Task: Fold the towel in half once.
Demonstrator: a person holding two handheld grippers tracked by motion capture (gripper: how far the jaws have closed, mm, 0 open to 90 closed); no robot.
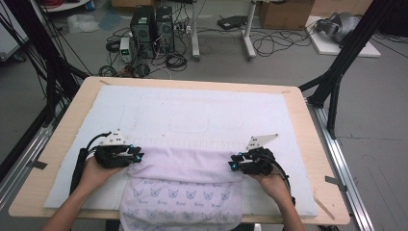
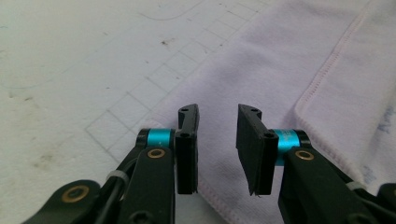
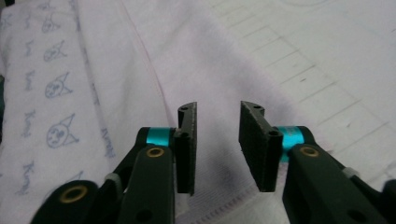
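A pale lilac towel (image 1: pixel 185 168) printed with small blue cat faces lies on the white mat (image 1: pixel 192 110), and its near part hangs over the table's front edge. Its far part is folded back, plain side up. My left gripper (image 1: pixel 139 158) sits at the fold's left corner. In the left gripper view the jaws of this gripper (image 2: pixel 218 112) stand apart just above the towel's hemmed corner (image 2: pixel 280 60), with nothing pinched. My right gripper (image 1: pixel 233 163) is at the fold's right corner. There too the gripper (image 3: pixel 218 108) is open low over the towel (image 3: pixel 140 56).
The mat carries faint drawn grid lines (image 2: pixel 154 84) beyond the towel's far edge. The wooden table (image 1: pixel 308 144) shows bare margins left and right. Behind it on the floor are computer towers (image 1: pixel 151 26), cables and black frame legs (image 1: pixel 337 72).
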